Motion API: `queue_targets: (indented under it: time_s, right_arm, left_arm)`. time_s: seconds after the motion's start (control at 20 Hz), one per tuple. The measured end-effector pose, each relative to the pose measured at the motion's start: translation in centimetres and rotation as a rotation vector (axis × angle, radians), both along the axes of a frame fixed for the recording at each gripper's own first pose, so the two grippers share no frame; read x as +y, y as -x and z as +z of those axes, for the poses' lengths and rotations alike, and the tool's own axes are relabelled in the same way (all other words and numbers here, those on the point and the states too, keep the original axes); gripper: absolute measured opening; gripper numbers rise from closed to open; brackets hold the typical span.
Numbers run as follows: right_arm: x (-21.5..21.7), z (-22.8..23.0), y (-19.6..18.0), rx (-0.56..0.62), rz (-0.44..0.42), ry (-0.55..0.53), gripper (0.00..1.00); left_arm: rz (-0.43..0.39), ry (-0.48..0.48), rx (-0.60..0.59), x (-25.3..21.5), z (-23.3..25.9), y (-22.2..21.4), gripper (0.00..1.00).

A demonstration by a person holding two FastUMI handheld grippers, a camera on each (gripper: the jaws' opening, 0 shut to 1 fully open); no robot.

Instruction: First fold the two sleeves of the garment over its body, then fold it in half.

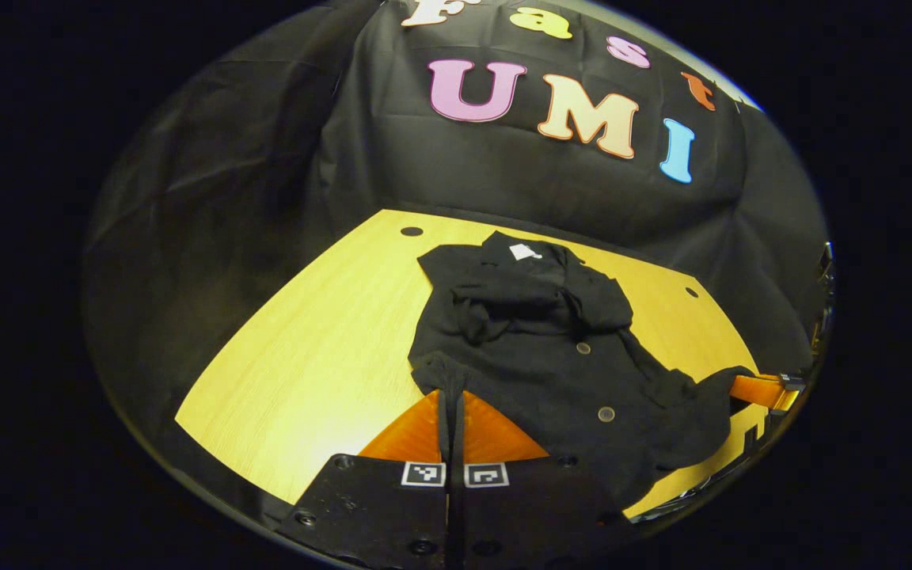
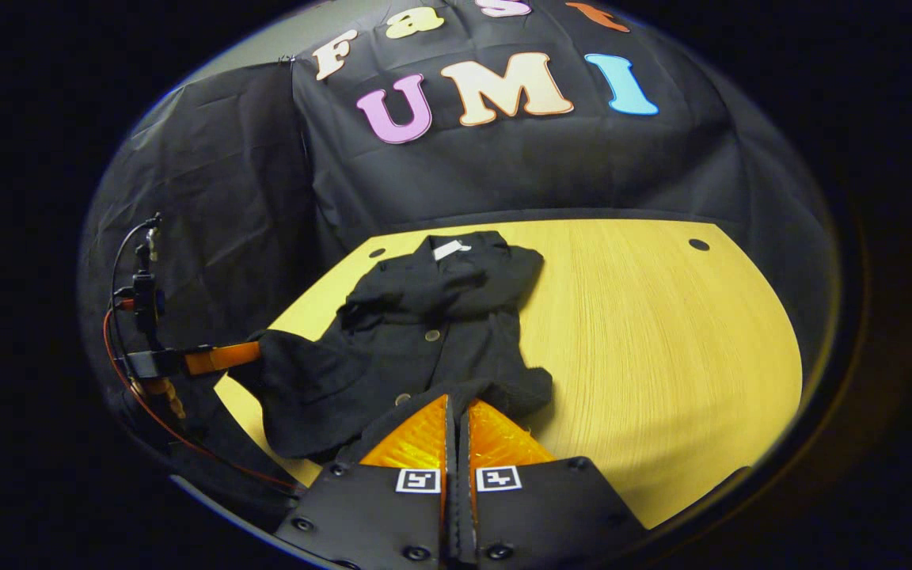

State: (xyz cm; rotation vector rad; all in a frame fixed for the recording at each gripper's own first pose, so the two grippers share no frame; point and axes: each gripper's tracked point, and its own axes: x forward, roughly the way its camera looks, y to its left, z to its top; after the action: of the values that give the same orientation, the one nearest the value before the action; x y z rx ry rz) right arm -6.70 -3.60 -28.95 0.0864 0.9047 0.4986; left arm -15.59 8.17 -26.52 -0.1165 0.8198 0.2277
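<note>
Both sleeves (image 1: 535, 305) lie bunched, cuffs lost in dark folds; the hem (image 2: 495, 388) apparently hides orange fingers' (image 2: 424, 431) tips.

Black garment (image 1: 535, 332) on yellow table (image 1: 305, 356)

The black fabric garment (image 1: 535, 340) carries round brownish buttons (image 1: 606, 413) and a small white neck label (image 1: 525, 252). It lies ahead of the left gripper (image 1: 453, 412), whose fingers (image 1: 495, 435) are orange with a ribbed pattern above a black body bearing black-and-white square markers (image 1: 423, 474). The right gripper (image 2: 457, 427) shows the same colours. The wooden table (image 2: 662, 332) is yellow with fine grain lines and dark round holes (image 2: 698, 245).
</note>
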Motion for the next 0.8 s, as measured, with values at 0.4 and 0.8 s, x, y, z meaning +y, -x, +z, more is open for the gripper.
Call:
queue_targets:
  time_s: [0.4,0.8]
  right_arm:
    - [1.6,3.5,-5.9,-0.072,-0.028,-0.044,0.02]
    - [4.4,6.8,-12.8,-0.168,-0.074,-0.059,0.00]
  left_arm:
    - [-0.016,0.016,-0.065,0.1,2.3,-6.0,0.00]
    - [-0.056,0.050,-0.121,2.0,3.7,-13.1,0.00]
